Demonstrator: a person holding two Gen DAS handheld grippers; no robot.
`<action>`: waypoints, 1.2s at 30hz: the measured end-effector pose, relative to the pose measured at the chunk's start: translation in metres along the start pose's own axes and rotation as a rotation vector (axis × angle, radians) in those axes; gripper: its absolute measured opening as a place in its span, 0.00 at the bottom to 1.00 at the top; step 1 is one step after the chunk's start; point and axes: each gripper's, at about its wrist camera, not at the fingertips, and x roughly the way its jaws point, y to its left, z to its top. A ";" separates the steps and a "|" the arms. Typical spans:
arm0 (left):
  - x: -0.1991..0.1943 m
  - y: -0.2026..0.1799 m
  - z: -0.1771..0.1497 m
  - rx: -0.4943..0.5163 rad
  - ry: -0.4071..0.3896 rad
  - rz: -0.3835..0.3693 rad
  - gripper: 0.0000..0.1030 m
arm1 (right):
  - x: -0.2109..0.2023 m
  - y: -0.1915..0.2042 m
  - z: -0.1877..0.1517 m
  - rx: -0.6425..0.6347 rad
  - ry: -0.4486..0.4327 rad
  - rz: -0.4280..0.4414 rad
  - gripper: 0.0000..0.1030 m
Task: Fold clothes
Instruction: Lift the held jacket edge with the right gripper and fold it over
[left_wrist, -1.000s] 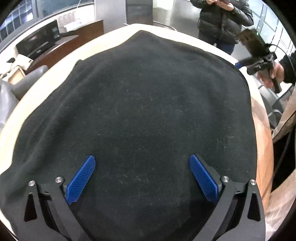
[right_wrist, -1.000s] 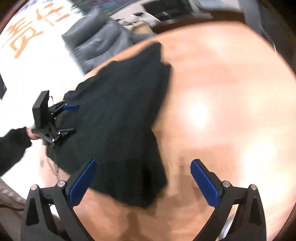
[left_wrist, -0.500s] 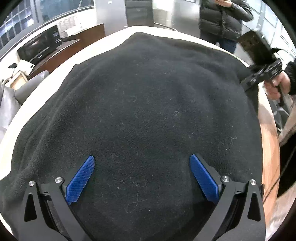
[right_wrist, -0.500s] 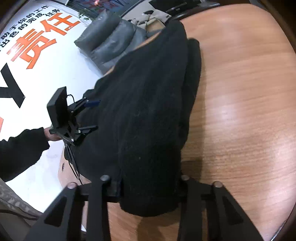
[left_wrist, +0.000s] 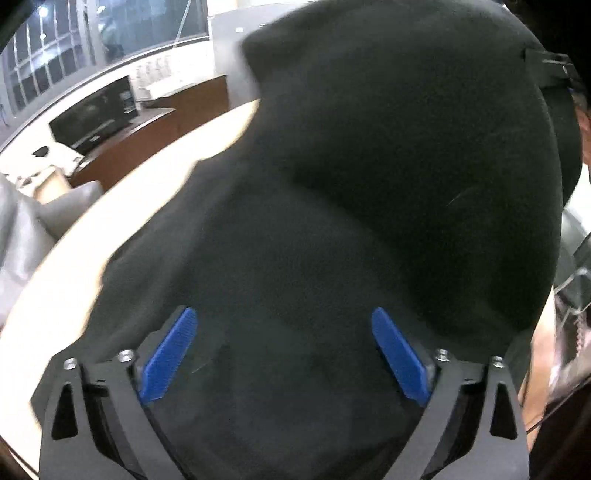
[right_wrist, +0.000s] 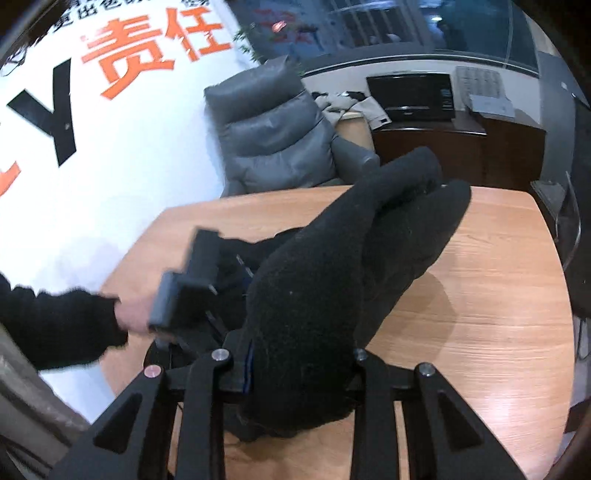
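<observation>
A black fleece garment (left_wrist: 369, 184) fills the left wrist view and rises off the wooden table (right_wrist: 480, 314). My right gripper (right_wrist: 295, 373) is shut on a bunched fold of the garment (right_wrist: 325, 295) and holds it lifted above the table. My left gripper (left_wrist: 284, 350) is open, its blue pads (left_wrist: 170, 354) spread wide over the cloth near its lower edge. The left gripper also shows in the right wrist view (right_wrist: 195, 280), held by a hand beside the garment.
A grey armchair (right_wrist: 273, 133) stands beyond the table's far edge. A dark cabinet (right_wrist: 443, 144) with a black monitor (right_wrist: 410, 96) is behind it. Bare wood lies to the right of the garment.
My right gripper has shut on the garment's edge and lifted it up off the table. The cloth now folds over toward my left gripper, which stays open.
</observation>
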 end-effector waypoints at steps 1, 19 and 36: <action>-0.005 0.008 -0.005 -0.001 -0.002 0.012 1.00 | -0.003 0.002 -0.002 -0.010 0.005 0.019 0.28; 0.067 -0.062 0.070 -0.342 -0.047 -0.037 0.97 | -0.001 0.039 0.006 -0.079 0.035 0.125 0.29; 0.002 -0.033 0.000 -0.337 -0.250 -0.132 0.95 | 0.063 0.079 -0.037 -0.394 0.303 -0.015 0.29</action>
